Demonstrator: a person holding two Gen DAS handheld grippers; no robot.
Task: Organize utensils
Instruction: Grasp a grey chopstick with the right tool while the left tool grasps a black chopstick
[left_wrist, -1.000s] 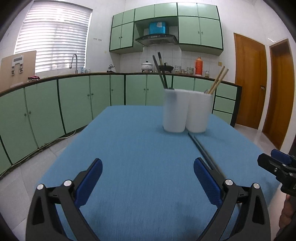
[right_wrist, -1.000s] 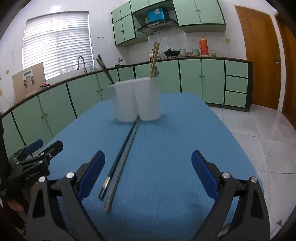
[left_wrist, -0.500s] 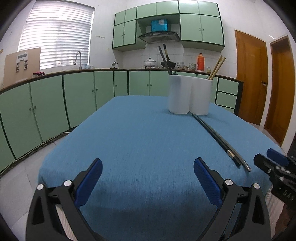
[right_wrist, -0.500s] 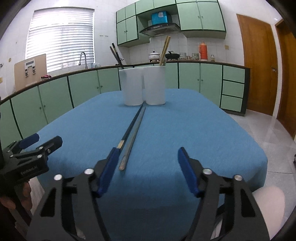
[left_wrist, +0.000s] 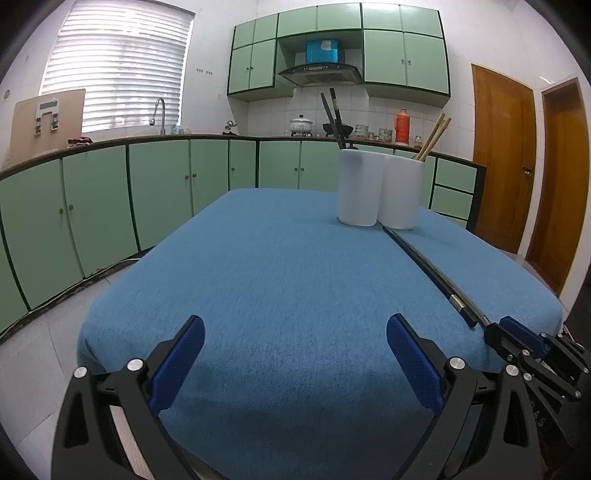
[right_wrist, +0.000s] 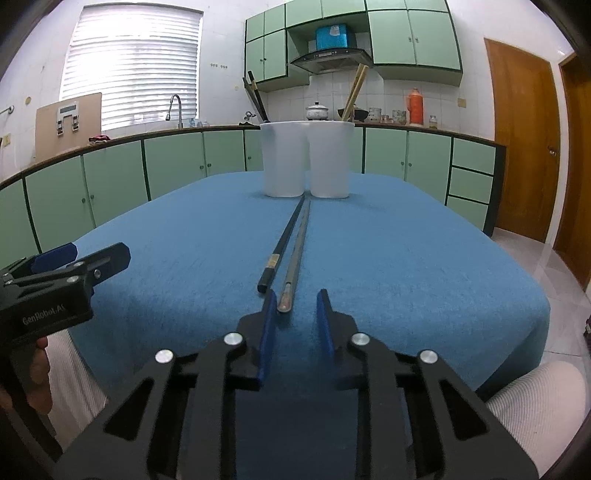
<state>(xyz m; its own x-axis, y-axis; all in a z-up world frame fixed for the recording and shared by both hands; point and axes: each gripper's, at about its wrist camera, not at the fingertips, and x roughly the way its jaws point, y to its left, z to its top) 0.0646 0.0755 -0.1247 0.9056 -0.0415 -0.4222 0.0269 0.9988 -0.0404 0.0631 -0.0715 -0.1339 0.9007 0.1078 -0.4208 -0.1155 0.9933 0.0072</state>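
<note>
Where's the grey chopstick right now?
In the right wrist view, the grey chopstick lies on the blue tablecloth, right of the black chopstick, near end between the right gripper's fingers.

Home kitchen: green cabinets (left_wrist: 159, 192), sink tap (left_wrist: 159, 114), range hood (left_wrist: 320, 72)

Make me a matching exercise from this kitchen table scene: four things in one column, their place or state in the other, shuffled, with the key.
1. black chopstick
2. wooden chopsticks
3. left gripper
4. right gripper

A. jaws wide, nothing between them
B. lying flat on the blue tablecloth
C. standing in the right white cup
D. jaws narrowed, having just been closing, around the grey chopstick's near end

Pairs: 1-B, 2-C, 3-A, 4-D
</note>
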